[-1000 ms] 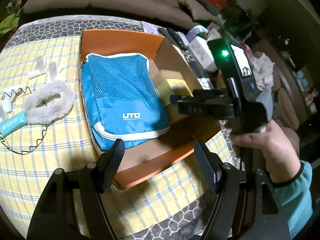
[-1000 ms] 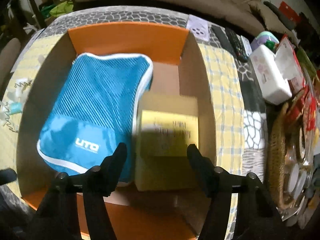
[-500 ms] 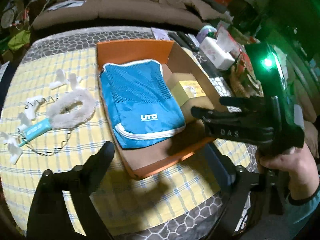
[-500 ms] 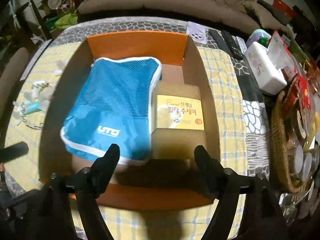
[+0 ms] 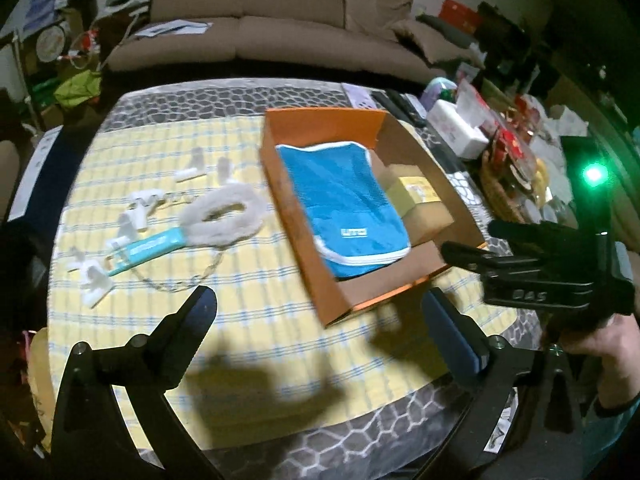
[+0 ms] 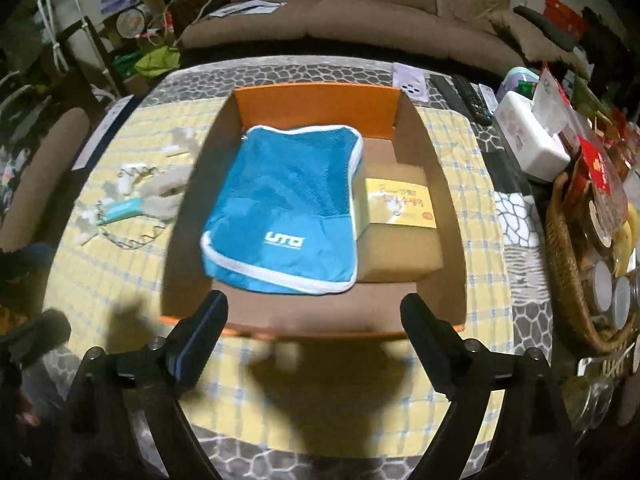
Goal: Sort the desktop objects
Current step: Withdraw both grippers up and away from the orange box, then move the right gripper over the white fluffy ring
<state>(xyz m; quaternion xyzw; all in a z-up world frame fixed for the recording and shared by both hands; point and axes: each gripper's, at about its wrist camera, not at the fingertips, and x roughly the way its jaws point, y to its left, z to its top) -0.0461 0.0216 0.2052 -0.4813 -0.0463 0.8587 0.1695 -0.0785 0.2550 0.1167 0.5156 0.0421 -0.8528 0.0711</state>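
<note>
A: Where do the sorted things lie?

B: In the open orange-walled cardboard box point(image 6: 316, 110) on the yellow checked cloth point(image 6: 456, 152) of the table, toward its far right corner; the blue mesh zip pouch with white piping point(image 6: 280, 216) fills the box's left part; the tan carton with a yellow label point(image 6: 396, 216) lies just beside it, against the right wall.

A: And outside the box?

B: Near the table's left edge: a white fluffy loop on a teal handle point(image 5: 222, 220), a thin coiled wire point(image 5: 192, 276) and small white plastic pieces point(image 5: 132, 216).

A: The tools?

B: The left tool point(image 5: 320, 312) hangs above the near edge, jaws spreading, nothing between them; the right tool point(image 6: 314, 316) hangs before the box's near wall, jaws also spreading and empty; a hand point(image 5: 596, 344) grips its handle.
</note>
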